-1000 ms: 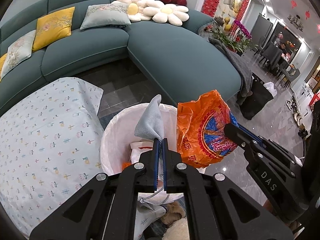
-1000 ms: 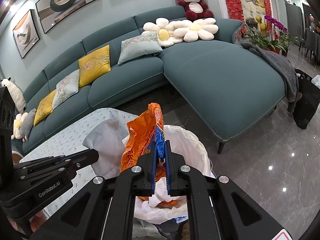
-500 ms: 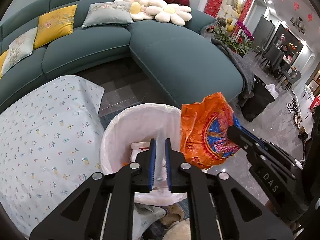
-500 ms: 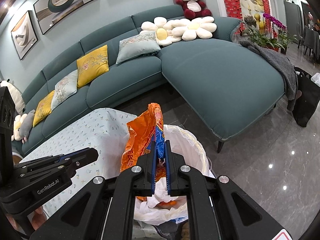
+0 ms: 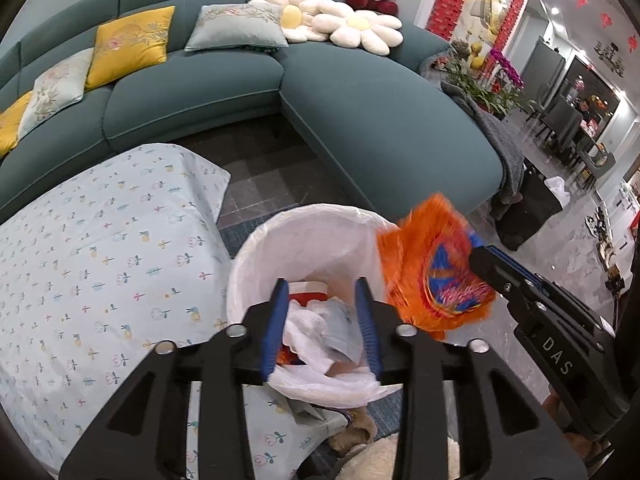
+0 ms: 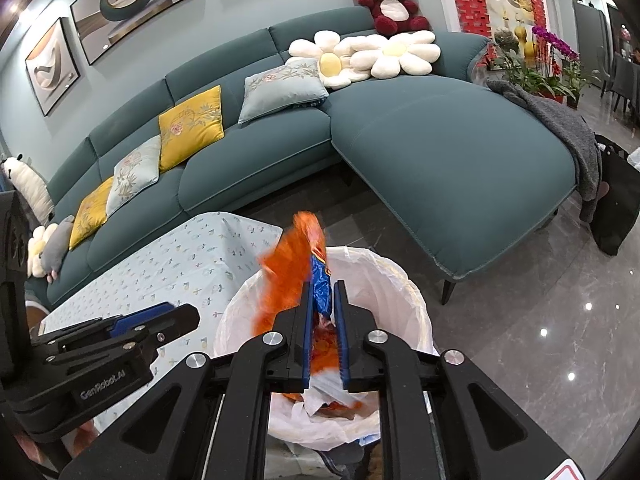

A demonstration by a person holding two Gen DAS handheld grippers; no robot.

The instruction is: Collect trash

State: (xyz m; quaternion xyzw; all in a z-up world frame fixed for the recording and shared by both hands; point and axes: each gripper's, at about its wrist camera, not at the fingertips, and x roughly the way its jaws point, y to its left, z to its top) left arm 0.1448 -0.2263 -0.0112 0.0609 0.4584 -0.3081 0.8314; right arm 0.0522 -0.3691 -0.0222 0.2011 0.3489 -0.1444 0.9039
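Observation:
A white-lined trash bin (image 5: pixel 304 224) stands on the floor beside the table and holds crumpled white wrappers (image 5: pixel 320 328) and other rubbish. My left gripper (image 5: pixel 322 292) is open and empty right above the bin's mouth. My right gripper (image 6: pixel 323 294) is shut on an orange and blue plastic bag (image 6: pixel 296 268), blurred by motion, held over the bin's rim (image 6: pixel 400 276). The bag also shows in the left wrist view (image 5: pixel 432 272), at the bin's right edge. The left gripper shows in the right wrist view (image 6: pixel 152 320), left of the bin.
A table with a pale flower-print cloth (image 5: pixel 100 264) lies left of the bin. A teal corner sofa (image 5: pixel 360 120) with cushions runs behind. A black bag (image 6: pixel 616 200) and grey throw (image 6: pixel 560 120) sit at the sofa's right end. Glossy floor lies to the right.
My left gripper let go of the grey cloth and opened wide; the cloth is gone from view. The orange bag in my right gripper now shakes over the bin.

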